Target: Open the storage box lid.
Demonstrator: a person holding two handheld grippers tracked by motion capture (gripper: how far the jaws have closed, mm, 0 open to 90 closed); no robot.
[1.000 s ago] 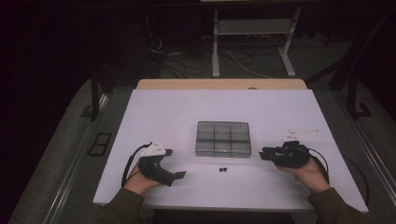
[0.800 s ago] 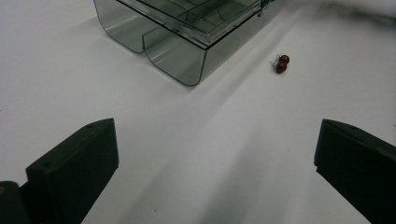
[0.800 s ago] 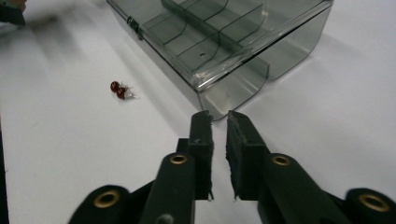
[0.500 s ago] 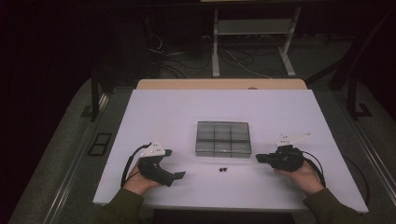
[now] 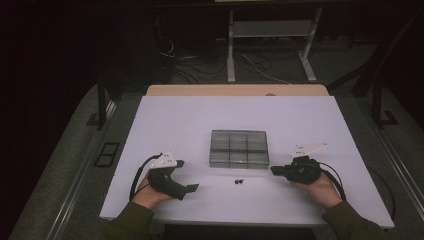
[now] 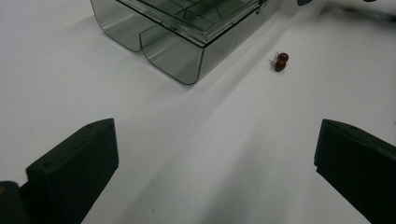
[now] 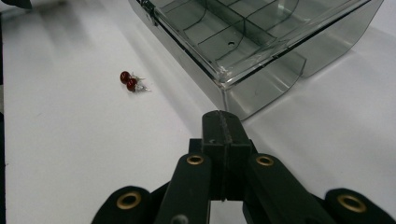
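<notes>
**Desk:** What do I have on the white tabletop point(image 5: 190, 120) at this moment?

**Operator:** I see a smoke-grey clear plastic organiser box with a grid of compartments point(image 5: 238, 148) sitting near the middle of the table, lid down. Just in front of it, on the bare surface and apart from the box, lie two small dark-red round beads with thin metal leads point(image 5: 239, 181), touching one another. In the right gripper view they rest to the left of the box's near corner point(image 7: 131, 81); in the left gripper view they sit beyond the box's rounded end, to the right point(image 6: 280, 61).

**Desk:** And the tools?

**Operator:** My left gripper point(image 5: 191, 188) rests at the near left of the table, held in the left hand point(image 5: 150, 192), well apart from the beads. Its two black jaws stand wide apart, released, with only table between them point(image 6: 215, 154). My right gripper point(image 5: 274, 170) sits at the near right, just beside the box's front right corner, held in the right hand point(image 5: 320, 187). Its jaws have just been closing and now meet face to face, clenched on nothing point(image 7: 222, 123). The tip points toward the box's near corner point(image 7: 243, 100) and, as far as I can see, stops short of it.

**Desk:** Anything in the box?

**Operator:** The compartments I can see through the lid look empty.
</notes>
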